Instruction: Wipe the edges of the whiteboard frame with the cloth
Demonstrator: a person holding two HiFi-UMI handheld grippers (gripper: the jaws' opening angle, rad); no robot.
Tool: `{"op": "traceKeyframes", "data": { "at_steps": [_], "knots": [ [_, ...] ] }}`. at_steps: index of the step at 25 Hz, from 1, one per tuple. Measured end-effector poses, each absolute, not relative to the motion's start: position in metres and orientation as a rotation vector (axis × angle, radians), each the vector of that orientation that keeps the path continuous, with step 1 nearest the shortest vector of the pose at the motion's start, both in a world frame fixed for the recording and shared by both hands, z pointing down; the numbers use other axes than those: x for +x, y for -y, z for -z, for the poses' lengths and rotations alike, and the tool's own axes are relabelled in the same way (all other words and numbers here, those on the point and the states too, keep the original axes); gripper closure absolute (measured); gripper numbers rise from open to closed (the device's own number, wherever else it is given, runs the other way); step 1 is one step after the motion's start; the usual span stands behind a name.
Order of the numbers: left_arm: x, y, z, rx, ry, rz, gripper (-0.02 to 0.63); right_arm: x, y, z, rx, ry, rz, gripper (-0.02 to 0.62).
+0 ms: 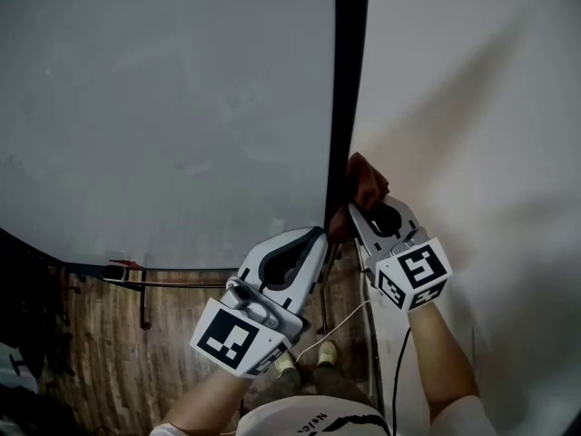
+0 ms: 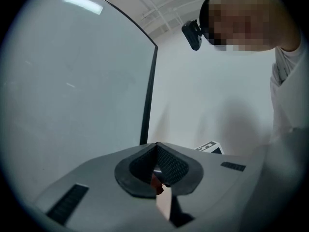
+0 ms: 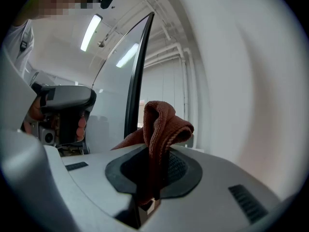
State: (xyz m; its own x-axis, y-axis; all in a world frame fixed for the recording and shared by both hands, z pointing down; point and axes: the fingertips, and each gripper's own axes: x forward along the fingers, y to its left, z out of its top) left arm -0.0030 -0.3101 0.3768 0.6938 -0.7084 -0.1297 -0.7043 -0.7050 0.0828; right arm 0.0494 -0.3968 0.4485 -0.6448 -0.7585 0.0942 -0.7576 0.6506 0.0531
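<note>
The right claw (image 1: 361,212) is gripping the cloth (image 1: 367,182), which is touching the black whiteboard frame (image 1: 347,80). The cloth is looking soft and light, so it is probably folding easily; a thick fold is giving the best hold. The left claw (image 1: 318,239) is closed and seems empty, just beside the frame. The wall (image 1: 472,107) is leaving little room there.

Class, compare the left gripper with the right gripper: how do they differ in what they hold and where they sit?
The right gripper is shut on the brown cloth; the left gripper has its jaws together on nothing. The right gripper sits on the wall side of the black frame, the left gripper on the whiteboard side and lower in the head view. Both point toward the frame.
</note>
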Motion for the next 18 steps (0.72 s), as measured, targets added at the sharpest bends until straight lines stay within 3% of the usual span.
{"op": "traceKeyframes", "data": {
  "at_steps": [18],
  "knots": [
    [0.003,0.318,-0.421,2.777,1.184,0.182,0.597,0.061,0.389,-0.458,1.370,2.655,0.011,0.538]
  ]
}}
